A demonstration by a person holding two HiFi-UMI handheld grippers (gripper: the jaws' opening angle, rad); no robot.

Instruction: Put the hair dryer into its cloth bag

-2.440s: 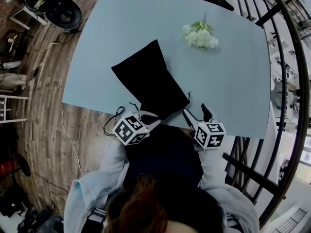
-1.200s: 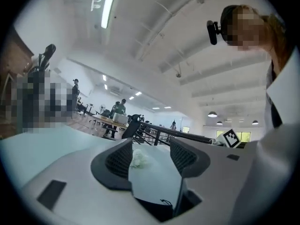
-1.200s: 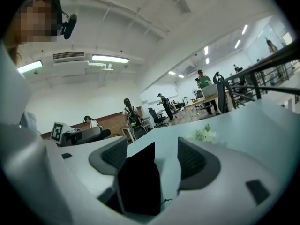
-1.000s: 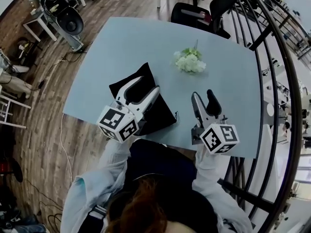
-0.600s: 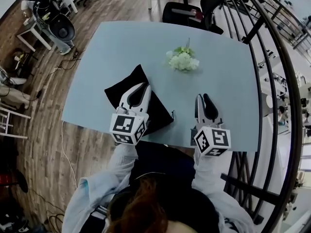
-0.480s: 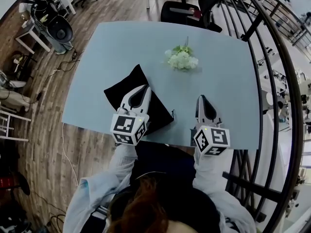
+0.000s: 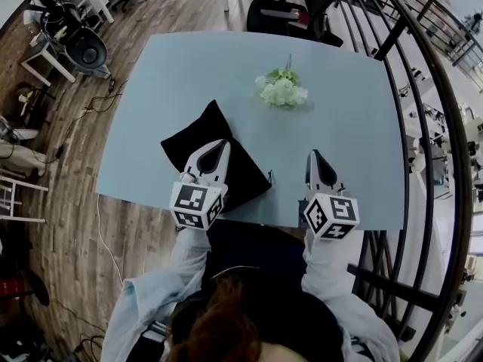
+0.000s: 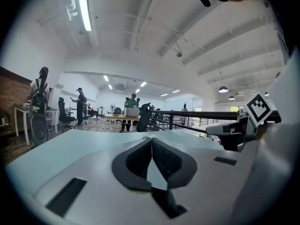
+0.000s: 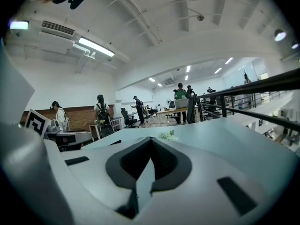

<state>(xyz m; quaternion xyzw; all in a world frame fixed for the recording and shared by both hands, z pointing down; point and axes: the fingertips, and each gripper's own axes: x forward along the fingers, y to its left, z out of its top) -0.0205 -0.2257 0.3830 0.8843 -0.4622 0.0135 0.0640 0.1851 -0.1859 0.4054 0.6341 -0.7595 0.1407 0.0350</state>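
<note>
A black cloth bag (image 7: 198, 138) lies slantwise on the pale blue table (image 7: 347, 96), its near corner by the front edge. No hair dryer shows outside the bag. My left gripper (image 7: 221, 143) hovers over the bag's near half with its jaws shut and nothing between them. In the left gripper view the closed tips (image 8: 151, 139) meet above the tabletop. My right gripper (image 7: 312, 154) is to the right of the bag, over bare table, also shut and empty. Its tips (image 9: 150, 138) are pressed together in the right gripper view.
A small bunch of white flowers (image 7: 281, 89) lies at the middle back of the table and shows far off as flowers (image 9: 167, 135) in the right gripper view. A black railing (image 7: 434, 127) curves along the right. An office chair (image 7: 290, 13) stands behind the table.
Both grippers had open jaws a second ago and are now shut. Both have sunk a little and drawn back towards the table's near edge. The bag has not moved.
</note>
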